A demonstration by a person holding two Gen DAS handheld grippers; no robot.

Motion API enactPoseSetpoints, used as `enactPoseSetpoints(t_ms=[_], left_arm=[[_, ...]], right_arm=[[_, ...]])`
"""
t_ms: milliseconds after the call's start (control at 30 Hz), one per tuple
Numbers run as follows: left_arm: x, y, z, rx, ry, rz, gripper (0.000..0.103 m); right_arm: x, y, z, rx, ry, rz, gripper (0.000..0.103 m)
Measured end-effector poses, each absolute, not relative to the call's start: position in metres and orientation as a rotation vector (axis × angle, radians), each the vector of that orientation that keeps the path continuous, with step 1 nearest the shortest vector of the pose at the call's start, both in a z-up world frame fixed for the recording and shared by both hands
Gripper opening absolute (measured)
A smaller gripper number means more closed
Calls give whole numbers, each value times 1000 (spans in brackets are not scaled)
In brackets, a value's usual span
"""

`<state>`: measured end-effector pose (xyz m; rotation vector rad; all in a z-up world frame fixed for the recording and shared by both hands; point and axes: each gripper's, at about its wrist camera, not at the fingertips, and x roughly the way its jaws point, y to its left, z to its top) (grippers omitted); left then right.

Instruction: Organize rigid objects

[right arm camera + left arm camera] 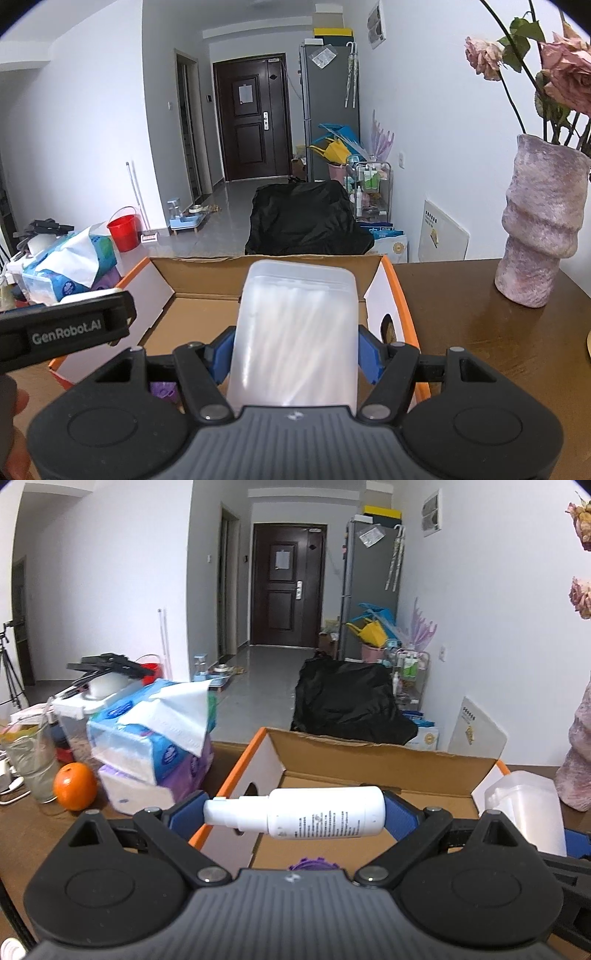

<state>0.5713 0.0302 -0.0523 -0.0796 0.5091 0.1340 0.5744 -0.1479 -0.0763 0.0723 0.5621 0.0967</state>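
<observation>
Small purple ridged object [313, 864] inside the open cardboard box [369, 764]: mostly hidden behind the gripper body in both views, type unclear. Print on the white plastic spray bottle [314, 813] too small to read. Translucent plastic container [295, 332] holds pale stick-like contents, blurred, can't identify; its lower end is hidden behind the gripper body. Pink textured ceramic vase [576, 760] cut off by the left view's right edge. Dried pink roses [569, 74] cut by the right view's edge. Person's fingers [11, 424] cropped at the left edge, blurred. Paper on the dark wooden door [245, 93] illegible.
</observation>
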Motion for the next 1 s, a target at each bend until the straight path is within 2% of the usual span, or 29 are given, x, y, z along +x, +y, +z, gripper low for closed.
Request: enactPoseSetpoints(t_ms=[1000], left_arm=[[606,39,-70,-39,524,21,98]], right_arm=[[615,-142,-105,69,595,84,66]])
